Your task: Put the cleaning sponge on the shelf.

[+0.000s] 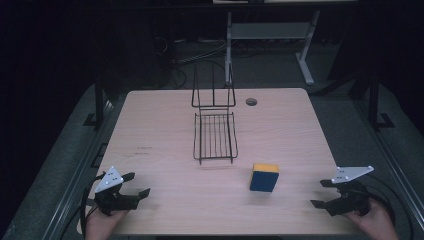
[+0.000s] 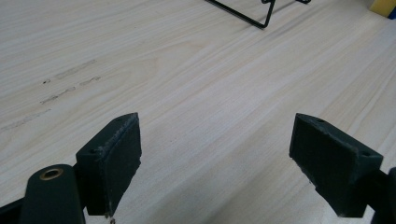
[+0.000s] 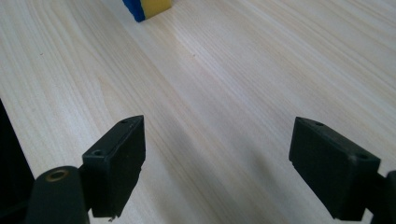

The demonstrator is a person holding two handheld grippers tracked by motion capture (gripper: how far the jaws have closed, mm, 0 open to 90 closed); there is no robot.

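Right gripper [image 1: 334, 196] rests at desk's [image 1: 160, 135] near right corner, jaws spread wide, nothing between, aimed toward blue-yellow sponge [image 1: 264, 177] near front edge, likely lining up approach. Left gripper [image 1: 131, 187] spread too, empty, near left corner. Wire rack [image 1: 215, 135] waits mid-desk.

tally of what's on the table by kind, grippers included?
Wire rack: 1
Blue and yellow sponge block: 1
Grippers: 2, left gripper and right gripper, both open and holding nothing
Total: 4
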